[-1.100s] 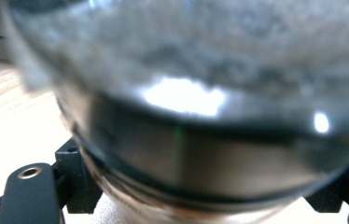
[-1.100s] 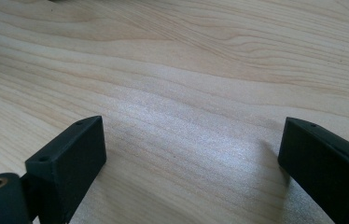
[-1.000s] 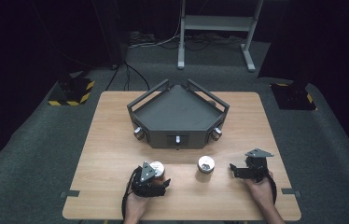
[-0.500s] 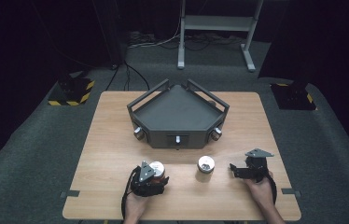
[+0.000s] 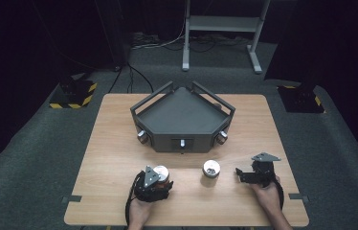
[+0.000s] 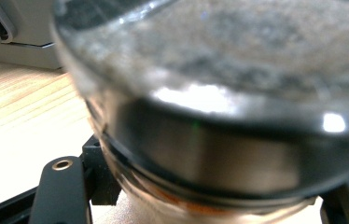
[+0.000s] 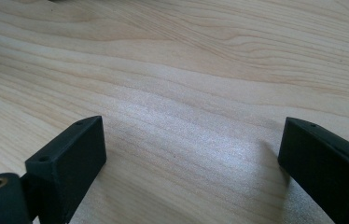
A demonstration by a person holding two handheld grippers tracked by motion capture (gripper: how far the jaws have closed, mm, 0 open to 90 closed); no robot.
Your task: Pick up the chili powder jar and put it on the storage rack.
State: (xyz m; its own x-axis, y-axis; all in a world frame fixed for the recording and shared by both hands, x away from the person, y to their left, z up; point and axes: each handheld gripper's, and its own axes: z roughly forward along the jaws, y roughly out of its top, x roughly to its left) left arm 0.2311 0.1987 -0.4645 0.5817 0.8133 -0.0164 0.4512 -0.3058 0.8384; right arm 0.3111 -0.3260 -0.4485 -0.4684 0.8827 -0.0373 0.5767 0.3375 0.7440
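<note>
High view: the can (image 5: pixel 161 175) stands near the table's (image 5: pixel 119 143) front edge, clamped in the left gripper (image 5: pixel 154 184), whose jaws have just been closing on its sides. It looks rigid, smooth metal, likely slippery and dentable, so mid-wall is the place to grip. A second can (image 5: pixel 211 169) stands apart; the right gripper (image 5: pixel 240 175) gapes empty near the tray (image 5: pixel 182 117).
</note>
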